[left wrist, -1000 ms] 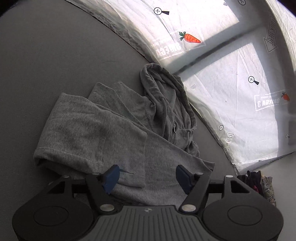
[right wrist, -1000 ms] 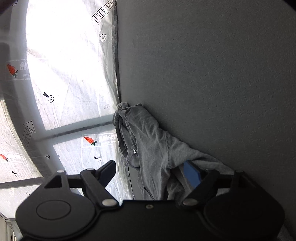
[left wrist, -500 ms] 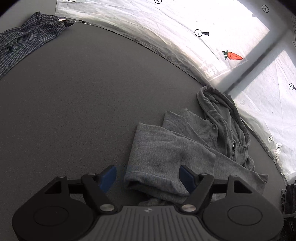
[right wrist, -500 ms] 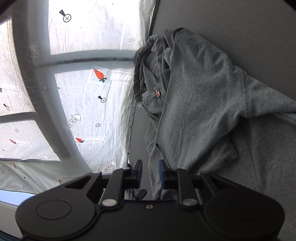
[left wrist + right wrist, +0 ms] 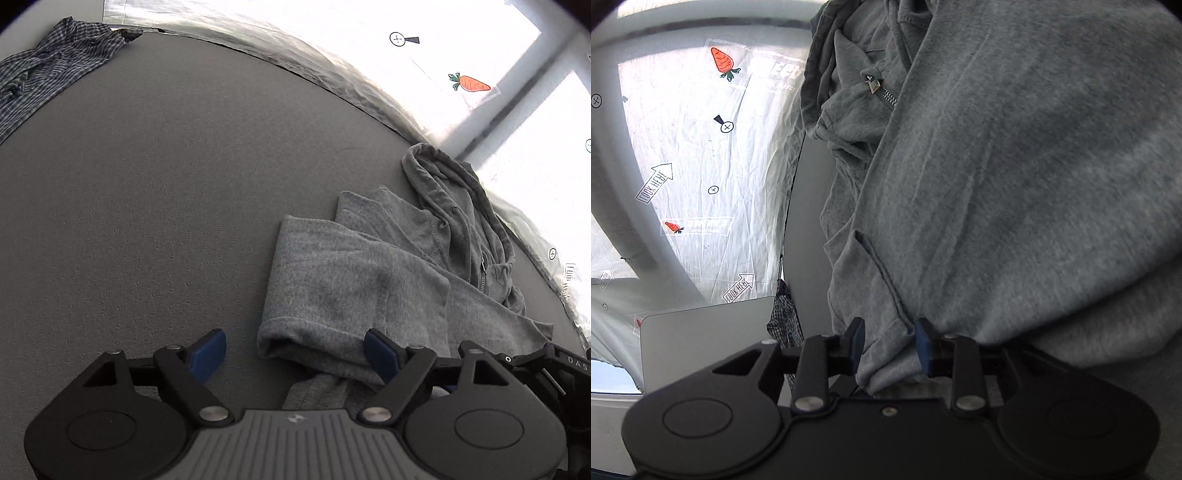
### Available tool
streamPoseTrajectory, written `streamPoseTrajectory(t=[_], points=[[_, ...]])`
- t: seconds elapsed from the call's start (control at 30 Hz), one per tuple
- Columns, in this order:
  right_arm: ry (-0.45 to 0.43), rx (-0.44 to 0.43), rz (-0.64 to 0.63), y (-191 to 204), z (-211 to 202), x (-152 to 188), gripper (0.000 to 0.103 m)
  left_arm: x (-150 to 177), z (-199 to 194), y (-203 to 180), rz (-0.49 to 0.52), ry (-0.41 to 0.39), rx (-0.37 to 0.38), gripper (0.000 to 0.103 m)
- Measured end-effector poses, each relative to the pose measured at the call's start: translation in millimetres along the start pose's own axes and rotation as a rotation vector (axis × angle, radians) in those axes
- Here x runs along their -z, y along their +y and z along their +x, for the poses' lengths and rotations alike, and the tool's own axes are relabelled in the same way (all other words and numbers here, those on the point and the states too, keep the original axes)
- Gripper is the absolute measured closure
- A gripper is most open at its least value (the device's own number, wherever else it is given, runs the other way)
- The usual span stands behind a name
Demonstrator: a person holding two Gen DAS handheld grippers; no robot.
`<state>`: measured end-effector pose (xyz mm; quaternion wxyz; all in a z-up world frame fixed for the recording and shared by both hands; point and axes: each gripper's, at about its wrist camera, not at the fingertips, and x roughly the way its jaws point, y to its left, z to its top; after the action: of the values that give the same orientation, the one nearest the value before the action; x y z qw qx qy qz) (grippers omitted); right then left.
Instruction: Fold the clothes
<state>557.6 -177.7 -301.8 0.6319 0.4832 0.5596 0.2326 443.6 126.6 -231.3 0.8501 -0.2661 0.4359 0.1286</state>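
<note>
The left gripper point(image 5: 295, 350) is opening wide over the sleeve cuff of the hoodie point(image 5: 388, 280), its pads clear of the cloth. The right gripper point(image 5: 888, 343) is opening too, with a bunched hem edge between its pads; whether they press it is unclear. The hoodie lies on the grey table point(image 5: 166, 203), long axis running from the grippers toward the hood at the far edge; its near hem is hidden behind both grippers. A checked shirt point(image 5: 48, 70) is cut off at the far left.

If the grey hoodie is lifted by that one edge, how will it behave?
Probably floppy: the grey hoodie lies in soft, rumpled folds, so it should drape and unfold. Likely bulky, since its layers look thick. The right gripper, jaws opening around a bunched edge, may let it slip.
</note>
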Motion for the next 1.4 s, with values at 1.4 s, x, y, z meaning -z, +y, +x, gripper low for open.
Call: streamPoseTrajectory(t=[1.4], points=[[-0.256,0.088,-0.22,-29.7,-134.5,-30.5,0.095,25.9,16.7,-97.0,0.235,0.005,-0.161,0.018]])
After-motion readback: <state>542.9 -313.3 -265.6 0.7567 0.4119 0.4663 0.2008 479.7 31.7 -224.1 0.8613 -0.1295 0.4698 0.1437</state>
